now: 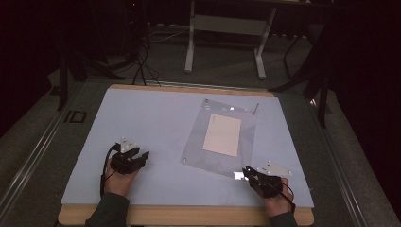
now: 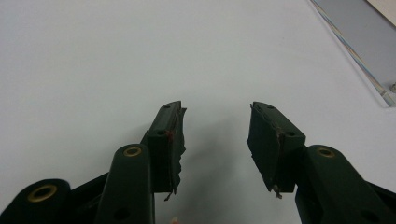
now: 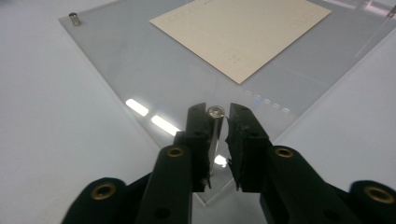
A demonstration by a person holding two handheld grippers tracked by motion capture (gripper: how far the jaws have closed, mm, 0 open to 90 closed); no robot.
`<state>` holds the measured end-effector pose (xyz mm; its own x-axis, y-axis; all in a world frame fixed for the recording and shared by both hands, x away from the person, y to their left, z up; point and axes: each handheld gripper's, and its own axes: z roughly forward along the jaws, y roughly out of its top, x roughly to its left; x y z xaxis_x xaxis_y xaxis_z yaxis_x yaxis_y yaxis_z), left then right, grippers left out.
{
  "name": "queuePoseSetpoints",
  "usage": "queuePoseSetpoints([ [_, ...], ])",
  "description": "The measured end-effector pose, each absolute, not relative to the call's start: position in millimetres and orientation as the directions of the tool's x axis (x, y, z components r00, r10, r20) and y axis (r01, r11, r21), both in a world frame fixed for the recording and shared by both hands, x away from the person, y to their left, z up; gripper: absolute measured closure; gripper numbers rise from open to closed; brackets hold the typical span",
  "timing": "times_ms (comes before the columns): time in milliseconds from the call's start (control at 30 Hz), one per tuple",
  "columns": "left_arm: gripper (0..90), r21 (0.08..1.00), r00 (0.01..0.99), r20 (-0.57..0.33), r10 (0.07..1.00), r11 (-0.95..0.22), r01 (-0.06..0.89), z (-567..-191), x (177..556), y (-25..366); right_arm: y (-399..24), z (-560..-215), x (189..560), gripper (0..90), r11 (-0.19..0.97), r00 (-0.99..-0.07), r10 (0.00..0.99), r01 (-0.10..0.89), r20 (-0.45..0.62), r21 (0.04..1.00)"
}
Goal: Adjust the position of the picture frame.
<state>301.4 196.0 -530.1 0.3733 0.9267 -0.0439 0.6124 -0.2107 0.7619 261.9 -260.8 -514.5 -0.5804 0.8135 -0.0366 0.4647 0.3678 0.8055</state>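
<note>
A clear acrylic plate (image 1: 198, 150) with a beige card (image 1: 222, 135) under it lies on the white tabletop (image 1: 142, 118), right of centre. In the right gripper view the plate (image 3: 140, 56) and card (image 3: 243, 32) spread out ahead of the jaws. My right gripper (image 1: 246, 171) is at the plate's near corner. Its jaws (image 3: 217, 111) are closed around a small upright metal pin (image 3: 215, 112) that stands in that corner. My left gripper (image 1: 144, 155) rests to the left of the plate, open (image 2: 215, 121), with bare table between its pads.
Another metal pin (image 3: 74, 18) stands at a farther plate corner. The plate's edge (image 2: 364, 51) runs along the upper right of the left gripper view. The table's wooden front edge (image 1: 189, 215) lies just behind both hands. A white table frame (image 1: 227, 28) stands on the floor beyond.
</note>
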Motion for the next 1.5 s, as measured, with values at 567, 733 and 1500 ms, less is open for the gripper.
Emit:
queuePoseSetpoints([
  [567,54.9,0.75,0.388,-0.06,0.92,-0.215,0.625,-533,304,193,-310,-514,285,82.3,0.236,-0.373,0.928,0.538,-0.023,0.809],
  [733,57.5,0.752,0.42,-0.082,0.904,-0.22,0.622,-529,310,186,-335,-513,308,84.6,0.174,-0.287,0.958,0.558,-0.008,0.811],
  [1500,57.6,0.767,0.476,-0.094,0.875,-0.241,0.595,-523,323,164,-344,-534,347,85.3,0.062,-0.216,0.972,0.611,0.091,0.789],
])
